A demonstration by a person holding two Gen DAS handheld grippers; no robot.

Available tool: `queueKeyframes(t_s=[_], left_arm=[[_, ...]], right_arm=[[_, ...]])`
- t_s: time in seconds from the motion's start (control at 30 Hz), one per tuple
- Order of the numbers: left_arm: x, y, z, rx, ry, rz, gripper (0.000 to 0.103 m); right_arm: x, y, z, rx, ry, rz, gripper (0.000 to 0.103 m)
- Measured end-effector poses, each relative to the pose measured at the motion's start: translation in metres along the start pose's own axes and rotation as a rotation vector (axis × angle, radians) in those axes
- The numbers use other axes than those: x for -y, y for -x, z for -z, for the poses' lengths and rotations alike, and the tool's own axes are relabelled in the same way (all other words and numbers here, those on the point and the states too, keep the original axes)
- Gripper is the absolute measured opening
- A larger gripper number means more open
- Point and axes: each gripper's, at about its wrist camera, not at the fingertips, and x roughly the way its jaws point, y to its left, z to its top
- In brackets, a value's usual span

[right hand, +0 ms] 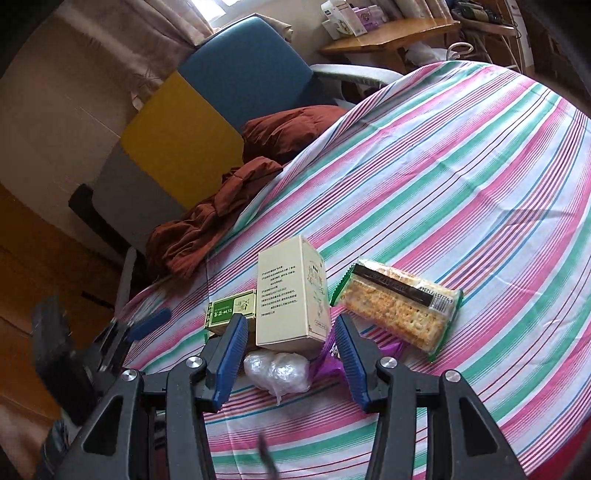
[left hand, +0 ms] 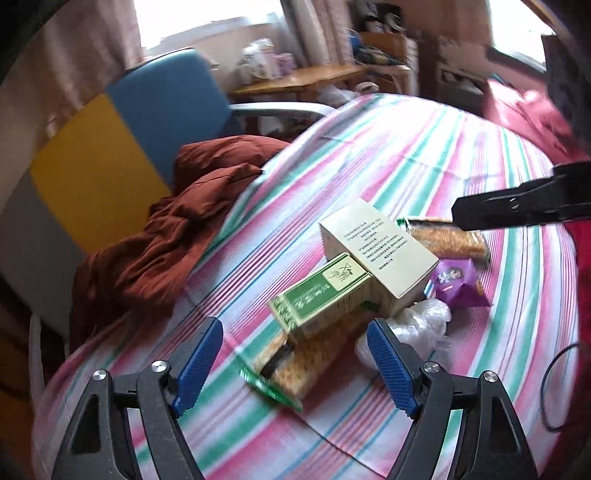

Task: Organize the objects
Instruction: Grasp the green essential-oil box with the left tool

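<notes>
A pile of objects lies on the striped bedsheet (left hand: 424,155). A cream box (left hand: 376,254) (right hand: 291,291) leans on a green tea box (left hand: 321,295) (right hand: 231,308). One cracker packet (left hand: 299,362) lies under the green box, another (left hand: 448,240) (right hand: 400,308) lies beyond. A purple snack pack (left hand: 460,282) (right hand: 332,360) and a clear plastic bag (left hand: 417,328) (right hand: 277,371) lie beside the cream box. My left gripper (left hand: 295,365) is open and empty, just before the green box. My right gripper (right hand: 291,354) is open and empty, above the plastic bag; its finger (left hand: 517,210) shows in the left wrist view.
A rust-brown blanket (left hand: 177,229) (right hand: 221,210) hangs off the bed's left edge. A blue, yellow and grey chair (left hand: 129,140) (right hand: 207,118) stands beside it. A wooden desk (left hand: 306,79) (right hand: 391,35) with boxes stands behind. A dark cable (left hand: 554,387) lies at right.
</notes>
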Motion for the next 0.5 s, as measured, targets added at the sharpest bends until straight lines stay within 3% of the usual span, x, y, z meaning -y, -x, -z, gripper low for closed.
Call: queueKeyframes(t_s=[0.23, 0.5], left_arm=[[0.002, -0.029, -0.014, -0.044, -0.131, 0.047, 0.081], [-0.002, -0.05, -0.025, -0.06, -0.112, 0.116, 0.079]], right_arm=[[0.0, -0.006, 0.0, -0.033, 0.001, -0.004, 0.05], [0.003, -0.011, 0.001, -0.052, -0.003, 0.016, 0.05]])
